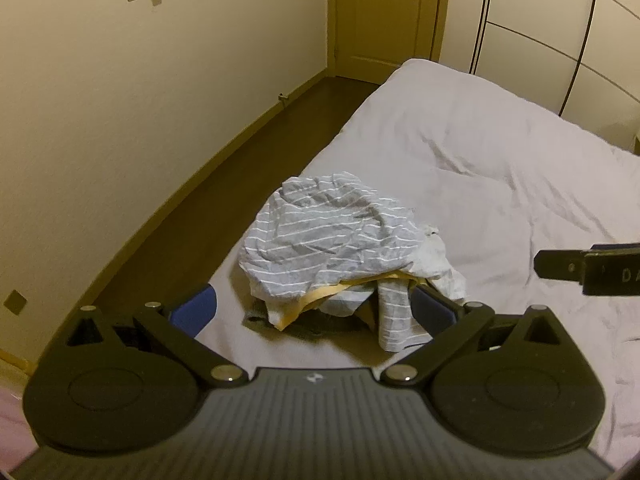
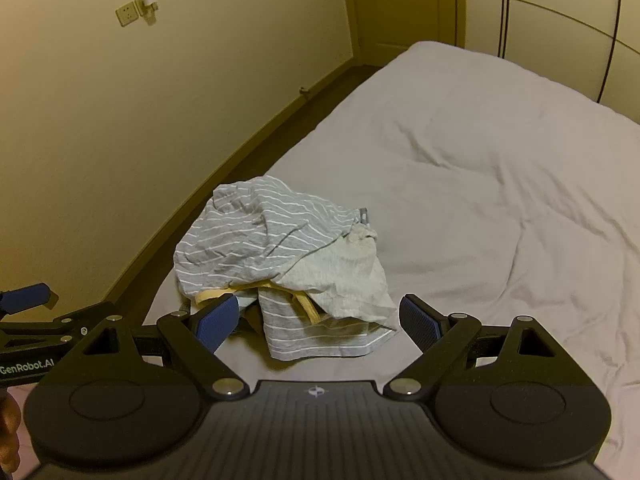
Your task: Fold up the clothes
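- A crumpled grey striped garment [image 1: 340,240] sits in a heap on the bed [image 1: 500,168], close to the bed's left edge, where the dark floor [image 1: 240,152] runs along the cream wall [image 1: 140,120].
- The heap is bunched up and unfolded — white stripes run across the top of it, a yellow band [image 1: 320,294] peeks out underneath, and a paler grey patch [image 2: 340,272] shows on its right side in the right wrist view.
- The left tongs [image 1: 314,308] hover just in front of the heap with their blue-padded fingers [image 1: 196,312] spread wide apart, gripping nothing; a hanging striped fold covers part of the right-hand pad.
- The right tongs [image 2: 320,320] are likewise spread wide and empty, with the near edge of the garment lying between their blue pads [image 2: 418,322].
- The two tools sit side by side — each one's tip shows at the edge of the other's view.
- The sheet is pale and lightly creased; a door [image 1: 384,12] stands closed in the far corner, beside a wardrobe [image 1: 560,32].
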{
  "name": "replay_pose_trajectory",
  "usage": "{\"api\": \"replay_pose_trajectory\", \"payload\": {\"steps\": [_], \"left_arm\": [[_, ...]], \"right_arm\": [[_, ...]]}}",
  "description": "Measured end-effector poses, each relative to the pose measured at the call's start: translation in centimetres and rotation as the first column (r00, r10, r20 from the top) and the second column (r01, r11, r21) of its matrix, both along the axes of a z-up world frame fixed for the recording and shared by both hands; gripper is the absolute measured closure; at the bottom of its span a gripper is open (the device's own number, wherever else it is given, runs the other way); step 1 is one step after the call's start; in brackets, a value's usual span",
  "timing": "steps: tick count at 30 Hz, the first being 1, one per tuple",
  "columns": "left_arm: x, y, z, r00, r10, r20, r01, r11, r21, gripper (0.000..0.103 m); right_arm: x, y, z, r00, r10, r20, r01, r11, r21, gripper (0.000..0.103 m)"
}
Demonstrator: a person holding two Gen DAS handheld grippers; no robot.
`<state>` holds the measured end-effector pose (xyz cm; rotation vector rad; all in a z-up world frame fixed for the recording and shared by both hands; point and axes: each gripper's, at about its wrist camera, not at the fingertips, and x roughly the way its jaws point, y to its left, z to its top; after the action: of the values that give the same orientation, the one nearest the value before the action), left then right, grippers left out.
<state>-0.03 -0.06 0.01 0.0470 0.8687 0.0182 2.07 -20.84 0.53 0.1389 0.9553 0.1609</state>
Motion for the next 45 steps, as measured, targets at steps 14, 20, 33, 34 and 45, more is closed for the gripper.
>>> {"api": "replay_pose_trajectory", "payload": {"steps": [14,20,33,34,45], "left_arm": [[0.1,0.2,-0.2,1.0,-0.014,-0.004,0.014,0.999,-0.038,0.001],[0.2,0.1,-0.4,1.0,-0.025,-0.007,0.024,0.999,-0.034,0.001],[0.3,0.1,-0.6,0.999,-0.031,-0.012,0.03,0.999,-0.03,0.001],[0.3,0.0,-0.6,0.999,-0.031,-0.013,0.031,0.999,-0.029,0.001],[0.4,0.0,-0.7,0.999,-0.034,-0.016,0.033,0.999,-0.027,0.001]], "right_arm": [[0.3,0.0,-1.0,1.0,-0.021,0.006,0.021,1.0,0.003,0.014],[0.1,-0.3,-1.1,1.0,-0.031,0.001,0.031,1.0,0.006,0.014],[0.3,-0.5,-0.9,0.999,-0.034,-0.009,0.034,0.999,0.007,0.014],[0.3,-0.5,-0.9,0.999,-0.033,-0.009,0.033,0.999,0.007,0.014],[0.2,-0.5,-0.7,0.999,-0.031,-0.008,0.031,1.0,0.005,0.014]]}}
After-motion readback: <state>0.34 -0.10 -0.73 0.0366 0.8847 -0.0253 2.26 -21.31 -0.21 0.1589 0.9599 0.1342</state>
